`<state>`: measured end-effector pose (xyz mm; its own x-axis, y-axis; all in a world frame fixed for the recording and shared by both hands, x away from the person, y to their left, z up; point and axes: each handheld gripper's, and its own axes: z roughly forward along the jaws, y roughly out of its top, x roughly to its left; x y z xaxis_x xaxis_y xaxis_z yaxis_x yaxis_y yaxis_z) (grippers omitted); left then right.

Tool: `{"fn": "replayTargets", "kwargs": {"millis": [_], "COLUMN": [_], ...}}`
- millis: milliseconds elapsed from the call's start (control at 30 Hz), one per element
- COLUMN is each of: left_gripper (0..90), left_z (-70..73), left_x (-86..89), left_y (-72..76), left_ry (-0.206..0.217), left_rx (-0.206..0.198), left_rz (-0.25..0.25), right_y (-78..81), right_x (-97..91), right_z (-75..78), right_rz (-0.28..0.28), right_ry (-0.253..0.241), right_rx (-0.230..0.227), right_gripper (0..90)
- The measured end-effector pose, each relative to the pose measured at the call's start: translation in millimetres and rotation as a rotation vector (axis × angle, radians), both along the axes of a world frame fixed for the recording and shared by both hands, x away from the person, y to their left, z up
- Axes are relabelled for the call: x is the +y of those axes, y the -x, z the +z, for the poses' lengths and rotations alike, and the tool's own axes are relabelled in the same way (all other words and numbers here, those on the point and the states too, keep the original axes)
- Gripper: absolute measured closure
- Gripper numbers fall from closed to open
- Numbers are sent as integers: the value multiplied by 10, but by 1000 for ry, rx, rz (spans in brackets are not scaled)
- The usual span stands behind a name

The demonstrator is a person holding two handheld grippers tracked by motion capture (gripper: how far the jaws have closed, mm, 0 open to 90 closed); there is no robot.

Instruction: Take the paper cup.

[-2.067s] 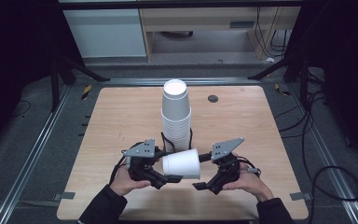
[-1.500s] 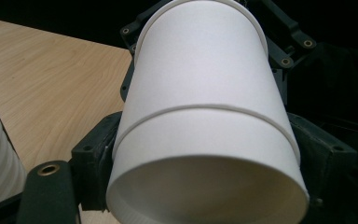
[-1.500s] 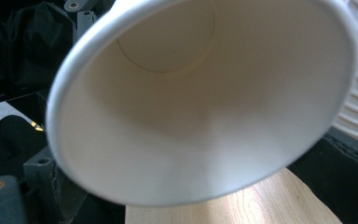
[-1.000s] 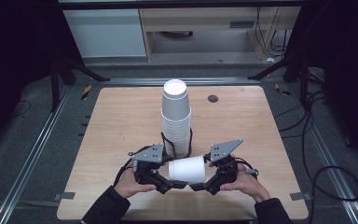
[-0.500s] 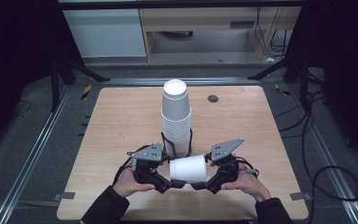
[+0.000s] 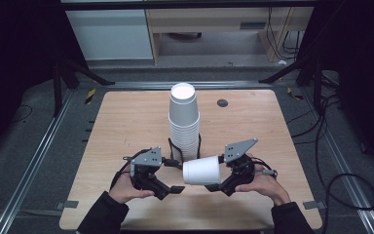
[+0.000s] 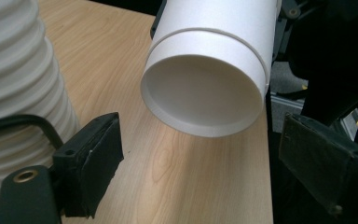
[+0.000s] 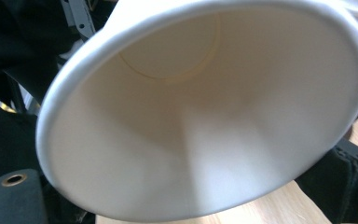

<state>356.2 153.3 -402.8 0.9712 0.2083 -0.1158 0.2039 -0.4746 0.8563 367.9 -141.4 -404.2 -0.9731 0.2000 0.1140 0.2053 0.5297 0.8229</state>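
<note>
Right gripper [image 6: 213,185]: clamps the white cup [image 6: 201,171] sideways, near the table's [image 6: 126,117] front edge.
Left gripper [image 6: 174,189]: jaws wide, off the cup.

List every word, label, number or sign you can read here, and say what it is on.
None to read.
The cup, held on its side by the right gripper, is plain white.
The cup stack is plain white too.
The table bears no print, and neither does the left gripper.
</note>
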Motion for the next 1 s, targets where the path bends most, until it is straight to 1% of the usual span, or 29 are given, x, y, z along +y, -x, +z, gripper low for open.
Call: {"fn": "replayTargets", "kwargs": {"millis": [67,133,367,667,700,800,867,1000], "left_gripper": [120,117,110,119,120,124,129,149], "left_z": [-17,-30,-39,-44,-52,-65,-76,-85], "left_x": [-9,-16,-32,-61,-68,-84,-99,-115], "left_y": [-5,-9,-8,0,-3,-4,1,2], "left_ry": [-17,-34,-35,-53,-63,-83,-85,-95], "left_rx": [-7,-8,-9,-8,-3,-2,0,6], "left_rz": [12,13,2,-16,-19,-27,-22,-28], "right_y": [-17,-35,-88,-93,-94,-92,-92,-88], "right_x": [22,51,185,380,397,429,450,495], "right_z": [13,27,46,-4,-11,-16,-14,0], "right_rz": [4,12,40,86,92,97,98,110], "right_ry": [30,59,135,191,196,198,203,213], "right_rx": [-5,-11,-18,-14,-13,-8,-9,-12], "right_gripper": [113,113,113,112,112,112,111,111]}}
